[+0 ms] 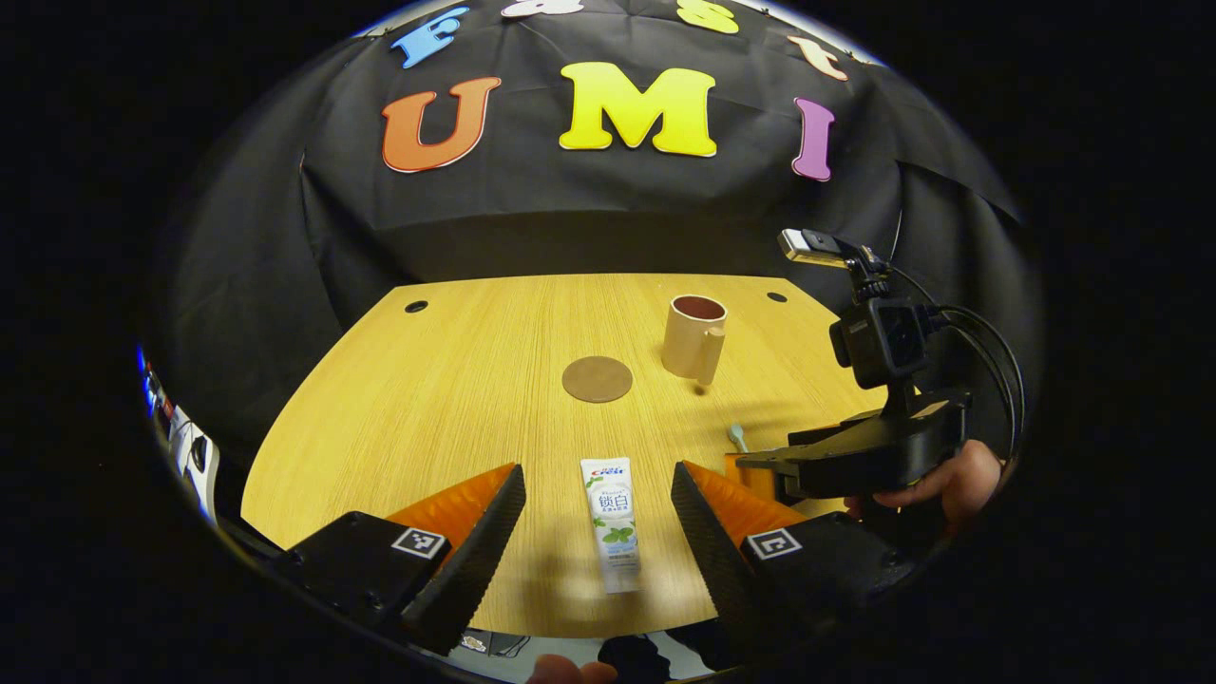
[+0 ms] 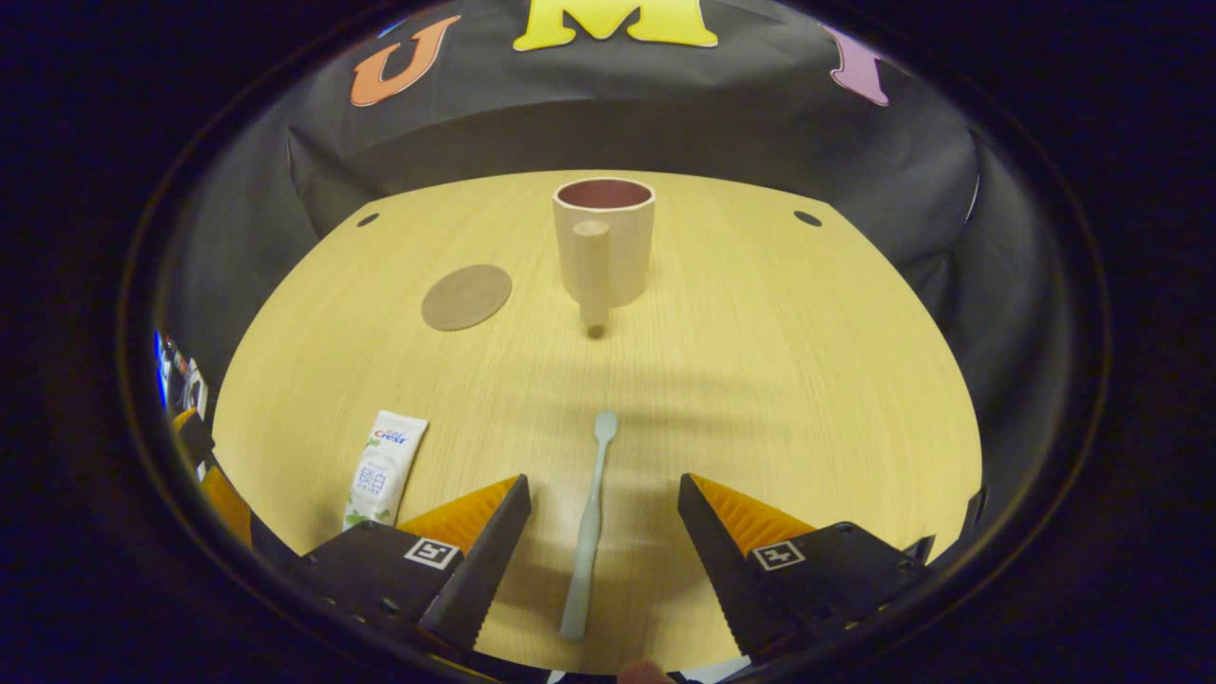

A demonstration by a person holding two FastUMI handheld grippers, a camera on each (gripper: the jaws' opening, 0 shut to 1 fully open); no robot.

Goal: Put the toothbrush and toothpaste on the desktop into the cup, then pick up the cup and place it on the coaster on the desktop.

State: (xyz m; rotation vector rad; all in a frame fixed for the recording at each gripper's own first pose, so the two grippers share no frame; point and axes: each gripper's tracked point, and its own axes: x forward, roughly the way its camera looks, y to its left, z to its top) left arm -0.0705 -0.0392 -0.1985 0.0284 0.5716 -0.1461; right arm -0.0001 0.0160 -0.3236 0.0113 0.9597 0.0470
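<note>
In the left gripper view, the left gripper (image 1: 598,513) hangs low over the pale wooden desktop (image 1: 446,408) with its two fingers spread wide apart and holding nothing. The white toothpaste tube with a green-leaf print (image 1: 611,522) lies flat on the wood between those fingers, lengthwise along the gripper's line of sight, touching neither of them. Ahead of the gripper and slightly to its left lies the round, flat brown coaster (image 1: 597,379); just beyond it and to the right stands the beige cup with a dark red inside (image 1: 694,336), upright, its handle turned toward the camera, apart from the coaster. Off to this gripper's right a hand (image 1: 936,480) holds the other gripper, with a small camera mounted above it, and the head of the toothbrush shows in front of it.

In the right gripper view, the right gripper (image 2: 603,532) also has its fingers wide apart and empty. The pale green plastic toothbrush (image 2: 591,522) lies flat between them, head pointing away toward the cup, touching neither finger. The cup stands straight ahead, well apart from the brush. The coaster is ahead to the left, and the toothpaste tube lies just beside the left finger.
</note>
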